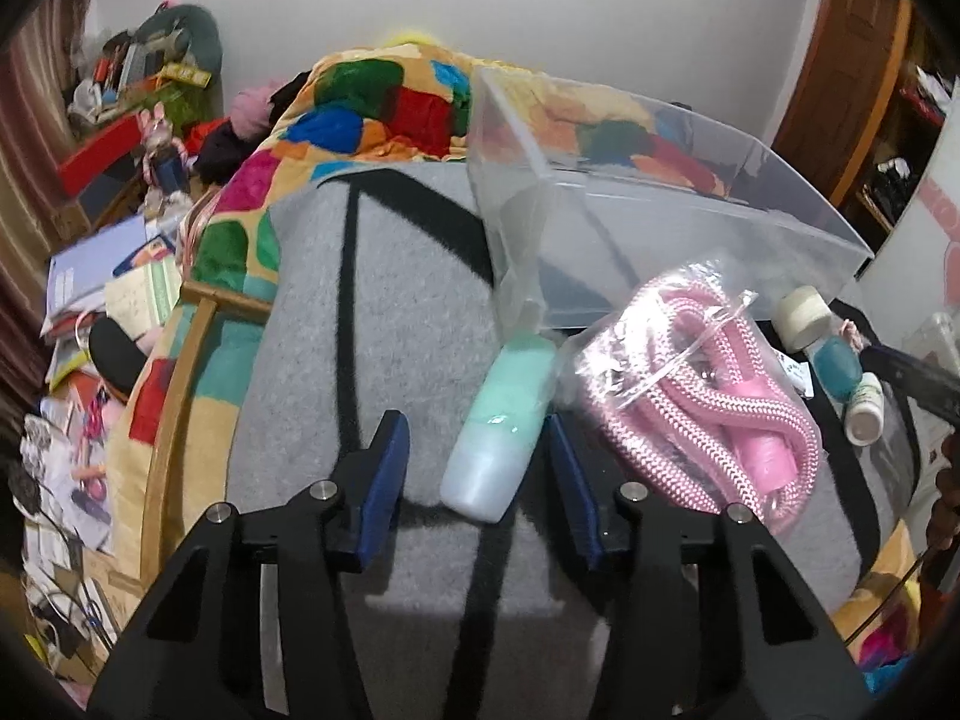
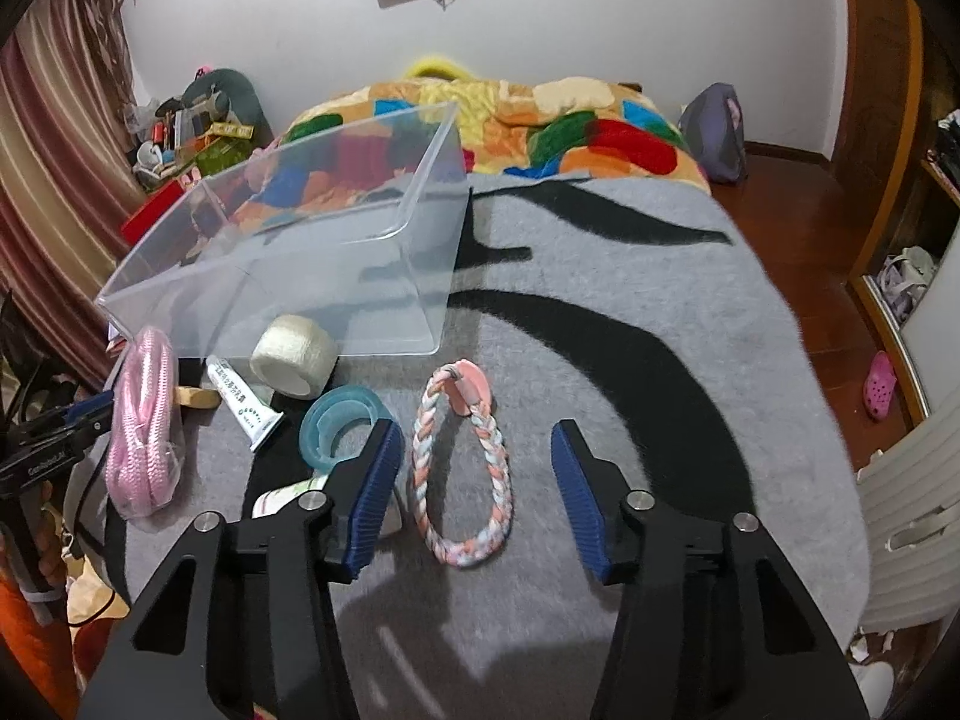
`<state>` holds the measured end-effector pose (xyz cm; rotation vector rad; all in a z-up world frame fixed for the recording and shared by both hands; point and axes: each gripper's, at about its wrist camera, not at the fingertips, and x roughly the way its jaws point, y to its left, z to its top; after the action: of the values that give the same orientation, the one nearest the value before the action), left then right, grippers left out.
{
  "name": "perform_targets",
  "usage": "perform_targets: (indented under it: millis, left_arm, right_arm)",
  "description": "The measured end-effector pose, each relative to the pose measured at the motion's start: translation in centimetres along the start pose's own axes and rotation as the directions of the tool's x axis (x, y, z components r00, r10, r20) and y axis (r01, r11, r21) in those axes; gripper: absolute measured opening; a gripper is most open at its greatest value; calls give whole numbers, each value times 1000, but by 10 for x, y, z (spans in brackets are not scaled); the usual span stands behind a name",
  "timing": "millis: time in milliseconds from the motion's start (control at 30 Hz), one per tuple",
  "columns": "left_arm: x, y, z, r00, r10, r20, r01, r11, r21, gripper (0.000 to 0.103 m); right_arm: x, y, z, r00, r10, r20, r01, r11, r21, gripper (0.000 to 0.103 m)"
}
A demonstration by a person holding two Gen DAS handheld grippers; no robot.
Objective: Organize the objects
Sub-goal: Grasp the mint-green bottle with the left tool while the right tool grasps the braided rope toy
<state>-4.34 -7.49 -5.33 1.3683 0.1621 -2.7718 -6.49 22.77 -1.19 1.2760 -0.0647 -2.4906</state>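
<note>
white wall (image 2: 600,12) | wood floor (image 2: 798,192) | striped curtain (image 2: 36,138)

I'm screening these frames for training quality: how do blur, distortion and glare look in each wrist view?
Left wrist view: strong fisheye bending with dark corners, the clear bin looks smeared, and glare streaks the bagged pink rope. Right wrist view: same curvature, focus mostly crisp, the braided ring is slightly soft, and soft jaw shadows fall on the grey blanket.

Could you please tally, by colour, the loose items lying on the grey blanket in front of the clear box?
Pink: 2, the bagged pink rope and the braided ring
Teal or mint: 2, the teal tape ring and the mint bottle
White: 2, the gauze roll and the white tube
Total: 6
</note>
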Motion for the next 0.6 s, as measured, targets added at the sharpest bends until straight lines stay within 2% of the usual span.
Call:
perform_targets:
  millis: [67, 100, 133, 167, 200, 233, 600]
  left_arm:
    - [2, -5, 1, 1000, 4, 11, -4, 1000, 21, 34]
    - [3, -7, 2, 1000, 6, 15, -6, 1000, 26, 32]
    - [3, -9, 2, 1000, 10, 22, -11, 999, 34, 25]
    - [3, -11, 1, 1000, 14, 26, -15, 999, 37, 25]
    - [3, -11, 1, 999, 17, 32, -19, 999, 37, 25]
    - [1, -11, -1, 999, 16, 38, -18, 999, 35, 25]
    - [-41, -3, -12, 995, 31, 92, -31, 999, 5, 25]
  right_arm:
    - [9, 0, 2, 1000, 0, -18, 0, 1000, -2, 39]
    - [12, 0, 3, 1000, -6, -23, 5, 1000, -3, 31]
    - [13, -1, 3, 1000, -16, -16, 16, 1000, -6, 25]
    - [12, -2, 3, 1000, -17, -8, 17, 1000, -8, 22]
    - [11, -1, 2, 1000, -12, -8, 12, 1000, -6, 13]
    - [10, -1, 2, 1000, -9, -7, 9, 1000, -3, 9]
    - [-33, 7, 5, 994, 14, 112, -14, 1000, 3, 7]
